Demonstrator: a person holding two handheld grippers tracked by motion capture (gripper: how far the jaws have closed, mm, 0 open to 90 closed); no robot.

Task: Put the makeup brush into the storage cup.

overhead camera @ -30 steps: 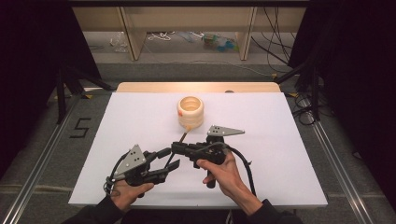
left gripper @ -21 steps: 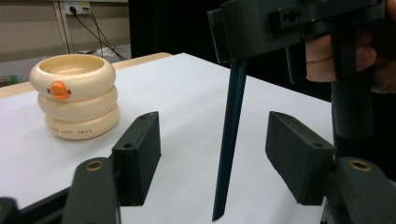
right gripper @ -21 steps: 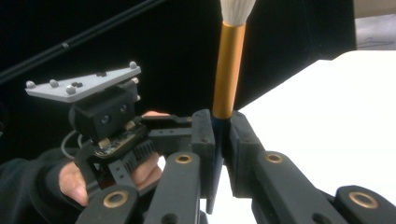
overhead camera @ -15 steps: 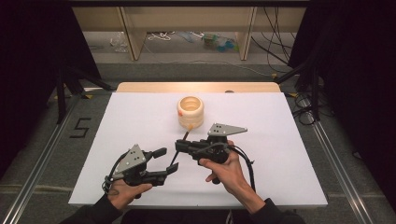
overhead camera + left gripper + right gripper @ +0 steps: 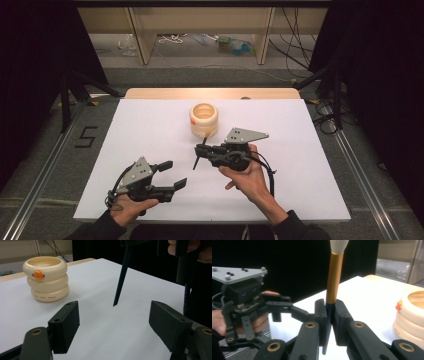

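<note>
My right gripper (image 5: 202,150) is shut on a brush (image 5: 335,275) with a gold ferrule, pale bristles and a dark tapering handle (image 5: 122,275). It holds the brush upright above the white table top (image 5: 310,150), handle tip down. A cream holder of three stacked rings (image 5: 203,119), with a small orange beak on its side, stands just behind the brush. My left gripper (image 5: 175,174) is nearer the front edge, to the left. Its jaws have just been opening; they stand wide apart (image 5: 113,322) with nothing between them, a short way from the handle tip.
Past the table's wooden far edge (image 5: 210,93) are shelf legs, cables and clutter on the floor. Dark stands and metal rails flank the table. A "5" (image 5: 86,136) is marked on the floor at the left.
The left gripper's jaws have spread wider and it has drawn back from the brush's handle tip. The right gripper has shifted slightly right with the brush.
</note>
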